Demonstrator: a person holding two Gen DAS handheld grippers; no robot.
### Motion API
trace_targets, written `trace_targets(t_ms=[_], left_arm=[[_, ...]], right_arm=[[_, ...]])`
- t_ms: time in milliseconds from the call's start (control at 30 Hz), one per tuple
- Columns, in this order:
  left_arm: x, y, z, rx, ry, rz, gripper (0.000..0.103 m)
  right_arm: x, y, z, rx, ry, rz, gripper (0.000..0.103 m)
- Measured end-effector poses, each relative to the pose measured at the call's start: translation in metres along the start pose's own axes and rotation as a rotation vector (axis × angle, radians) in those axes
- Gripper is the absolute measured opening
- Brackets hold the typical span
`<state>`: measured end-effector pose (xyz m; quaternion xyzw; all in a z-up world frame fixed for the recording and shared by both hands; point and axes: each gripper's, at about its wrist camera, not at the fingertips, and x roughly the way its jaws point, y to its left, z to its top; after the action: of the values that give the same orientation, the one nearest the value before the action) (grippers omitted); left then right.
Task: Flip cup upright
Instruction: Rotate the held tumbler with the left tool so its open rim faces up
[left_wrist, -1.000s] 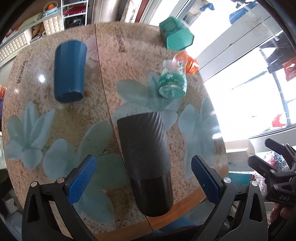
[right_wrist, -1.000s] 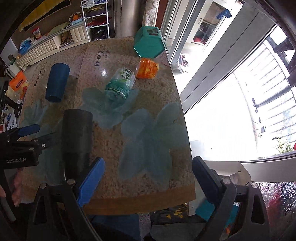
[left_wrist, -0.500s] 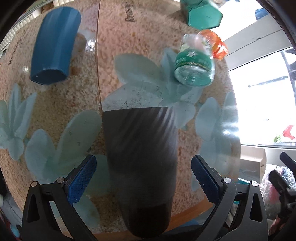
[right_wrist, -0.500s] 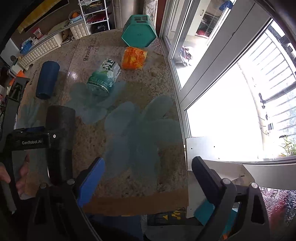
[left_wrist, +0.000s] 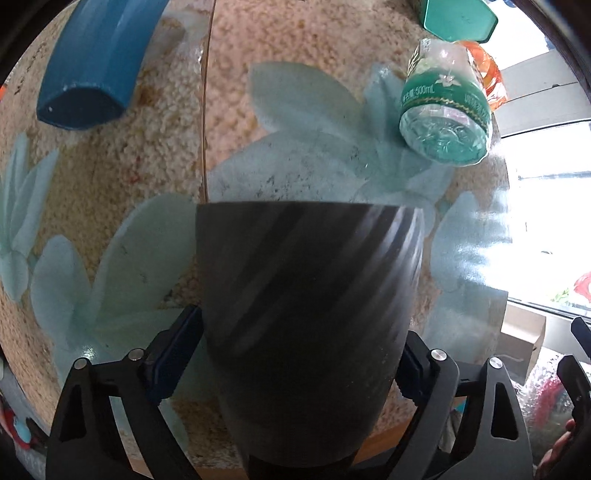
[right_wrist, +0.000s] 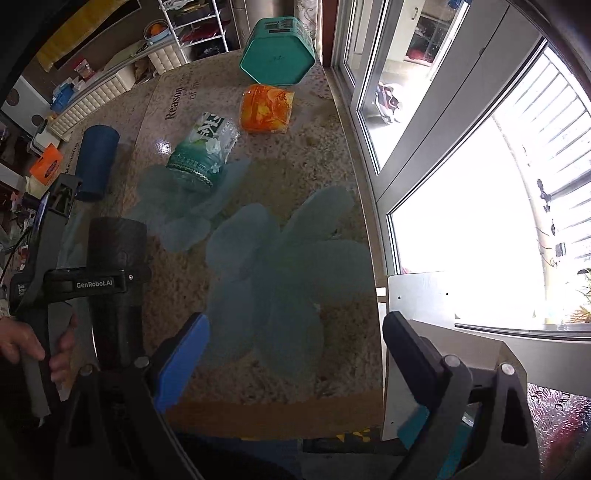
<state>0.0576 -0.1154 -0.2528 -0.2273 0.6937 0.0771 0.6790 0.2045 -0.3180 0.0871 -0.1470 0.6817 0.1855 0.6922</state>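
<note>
A dark grey ribbed cup (left_wrist: 306, 317) lies on its side on the flowered table, near the front edge. My left gripper (left_wrist: 284, 363) is shut on the dark cup, with a blue pad against each side. The cup also shows in the right wrist view (right_wrist: 116, 280), with the left gripper (right_wrist: 79, 284) clamped across it. My right gripper (right_wrist: 291, 354) is open and empty over the table's front right part, well right of the cup.
A blue cup (left_wrist: 92, 62) lies on its side at the back left. A green-labelled bottle (left_wrist: 443, 110) lies at the right. An orange packet (right_wrist: 266, 107) and a teal hexagonal box (right_wrist: 279, 51) sit behind it. The window (right_wrist: 480, 166) is right.
My left gripper moved forward over the dark cup and closed its pads on it. The right gripper stayed open and shifted slightly.
</note>
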Motion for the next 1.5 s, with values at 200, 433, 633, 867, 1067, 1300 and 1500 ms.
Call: trace_targets(t_ms=[200, 433, 633, 867, 1067, 1300, 1500], left_arm=[[0.0, -0.009, -0.003, 0.017, -0.018, -0.013, 0.08], [-0.003, -0.007, 0.001, -0.007, -0.026, -0.028, 0.08], [-0.017, 0.005, -0.006, -0.012, -0.063, -0.026, 0.08], [-0.055, 0.011, -0.008, 0.003, -0.173, -0.026, 0.08], [-0.092, 0.009, -0.01, 0.034, -0.3, -0.01, 0.08], [-0.121, 0.002, -0.005, 0.075, -0.437, 0.038, 0.08], [-0.124, -0.005, -0.004, 0.117, -0.571, 0.12, 0.08]], right_arm=[[-0.004, 0.0, 0.002, 0.004, -0.017, 0.037, 0.095], [-0.005, 0.002, 0.0, -0.011, -0.02, 0.026, 0.095], [-0.01, 0.005, -0.002, -0.016, -0.029, 0.022, 0.095], [-0.02, 0.015, 0.001, -0.028, -0.048, 0.038, 0.095], [-0.023, 0.029, 0.008, -0.054, -0.062, 0.055, 0.095], [-0.025, 0.042, 0.016, -0.081, -0.081, 0.065, 0.095], [-0.019, 0.044, 0.015, -0.084, -0.072, 0.061, 0.095]])
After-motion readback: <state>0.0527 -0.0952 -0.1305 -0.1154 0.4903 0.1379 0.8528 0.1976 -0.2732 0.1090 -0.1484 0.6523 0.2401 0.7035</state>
